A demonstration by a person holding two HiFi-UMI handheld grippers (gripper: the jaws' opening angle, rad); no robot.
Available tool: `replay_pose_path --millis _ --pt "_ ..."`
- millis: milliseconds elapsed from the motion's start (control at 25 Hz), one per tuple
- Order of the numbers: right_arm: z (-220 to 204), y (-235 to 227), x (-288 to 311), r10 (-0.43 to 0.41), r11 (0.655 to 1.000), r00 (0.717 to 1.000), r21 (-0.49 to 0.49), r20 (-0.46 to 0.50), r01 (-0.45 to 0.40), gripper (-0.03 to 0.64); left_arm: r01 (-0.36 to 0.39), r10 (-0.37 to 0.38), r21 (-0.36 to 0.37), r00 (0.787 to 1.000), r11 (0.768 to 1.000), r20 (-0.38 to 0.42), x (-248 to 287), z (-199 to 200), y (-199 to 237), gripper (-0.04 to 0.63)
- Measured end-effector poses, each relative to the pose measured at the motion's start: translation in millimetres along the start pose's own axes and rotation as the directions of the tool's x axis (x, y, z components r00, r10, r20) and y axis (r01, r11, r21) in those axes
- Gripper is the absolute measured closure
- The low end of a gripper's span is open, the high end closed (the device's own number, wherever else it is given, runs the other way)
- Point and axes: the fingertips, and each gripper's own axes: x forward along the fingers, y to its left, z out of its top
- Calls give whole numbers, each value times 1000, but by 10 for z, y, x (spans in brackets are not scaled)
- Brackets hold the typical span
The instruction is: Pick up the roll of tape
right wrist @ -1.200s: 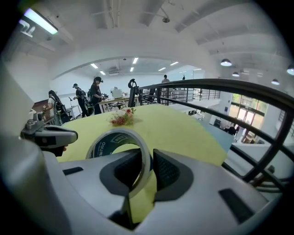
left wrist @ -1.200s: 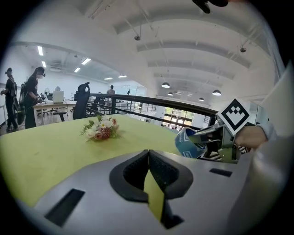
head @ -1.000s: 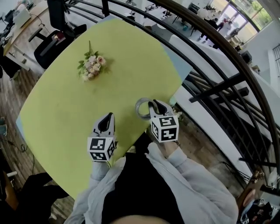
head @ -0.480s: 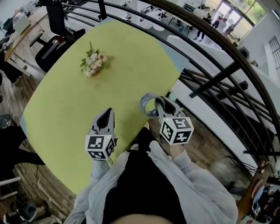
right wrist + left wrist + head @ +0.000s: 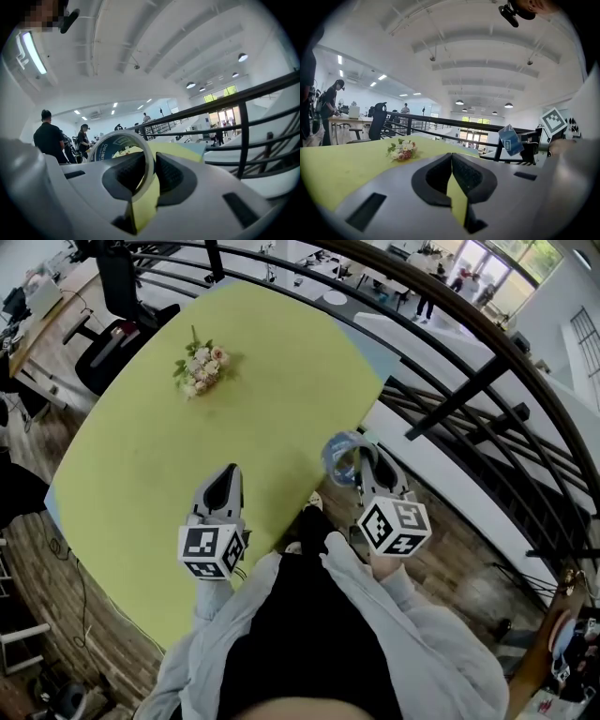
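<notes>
The roll of tape (image 5: 339,457), a pale ring with a blue inner core, hangs in the air past the right edge of the yellow-green table (image 5: 141,456). My right gripper (image 5: 360,461) is shut on its wall. In the right gripper view the ring (image 5: 118,144) stands upright with one side pinched between the pads, at my right gripper (image 5: 151,161). My left gripper (image 5: 223,486) hovers over the table's near edge, shut with nothing in it. In the left gripper view the pads of my left gripper (image 5: 451,159) meet, and the tape (image 5: 509,139) shows off to the right.
A small bouquet (image 5: 200,368) lies on the far left part of the table. A black railing (image 5: 450,399) curves close along the table's right side. An office chair (image 5: 117,324) stands beyond the far left corner. People stand at desks in the background.
My right gripper has lifted the tape off the table and carried it right, past the table's edge. My left gripper has risen a little.
</notes>
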Motion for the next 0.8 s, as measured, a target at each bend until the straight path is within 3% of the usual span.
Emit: replay_pose_path --millis 240,800 --pt "-97 -86 -95 -42 997 999 59 12 41 543 28 -28 8 1000 1000 2 7 -17 -88 578" --pt "-158 -33 -112 -36 999 999 20 -20 36 545 40 -40 8 999 999 -12 13 -102 -171 578"
